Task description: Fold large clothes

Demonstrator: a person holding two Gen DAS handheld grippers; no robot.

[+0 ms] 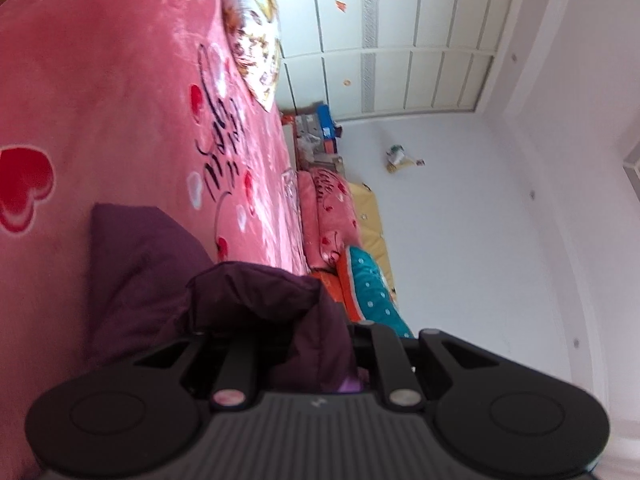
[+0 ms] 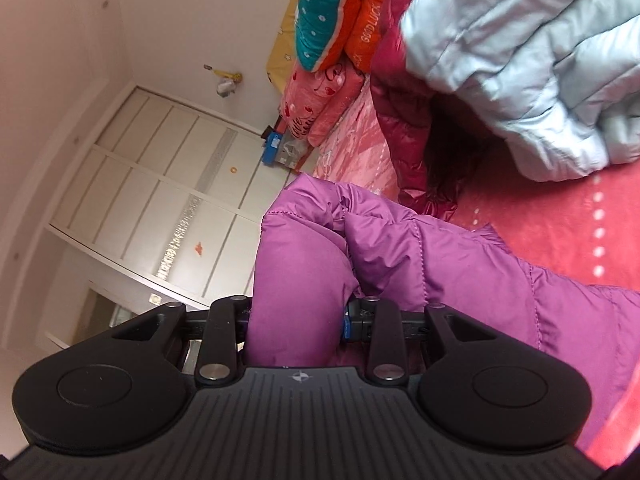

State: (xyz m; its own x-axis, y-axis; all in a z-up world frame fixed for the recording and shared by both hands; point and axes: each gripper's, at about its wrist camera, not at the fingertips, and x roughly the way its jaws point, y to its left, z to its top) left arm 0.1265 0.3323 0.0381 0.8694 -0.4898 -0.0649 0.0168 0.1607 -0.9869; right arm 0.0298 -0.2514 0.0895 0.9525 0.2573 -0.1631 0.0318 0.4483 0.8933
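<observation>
The purple padded jacket [image 2: 400, 248] is held by both grippers above a bed covered w/ a pink heart-print blanket [image 1: 120, 80].

Left gripper [image 1: 316, 332]: jaws nearly closed, clamped on a bunched fold of the jacket, which looks dark purple in shadow in this view. Another part of the jacket is seen just beyond and to the left, lying against the blanket.

Right gripper [image 2: 296, 312]: jaws partly closed around a thick roll of the jacket fabric; the cloth fills the gap between them and is pinched there. From the grip, the quilted body of the jacket trails off to the right over the red part of the bed cover.

Both views are rolled sideways.

Farther along the bed in the right wrist view, a light blue puffer jacket [image 2: 520, 60] lies on top of a dark red shiny jacket [image 2: 404, 128], both apart from the purple one. At the far end of the bed, folded quilts are stacked: a teal dotted quilt [image 2: 320, 12], an orange one beside it, a pink one next to those. A white wardrobe [image 2: 168, 184] w/ panelled doors stands beyond the bed; a gold patterned pillow [image 1: 252, 28] is seen at the blanket's far edge in the left wrist view.
</observation>
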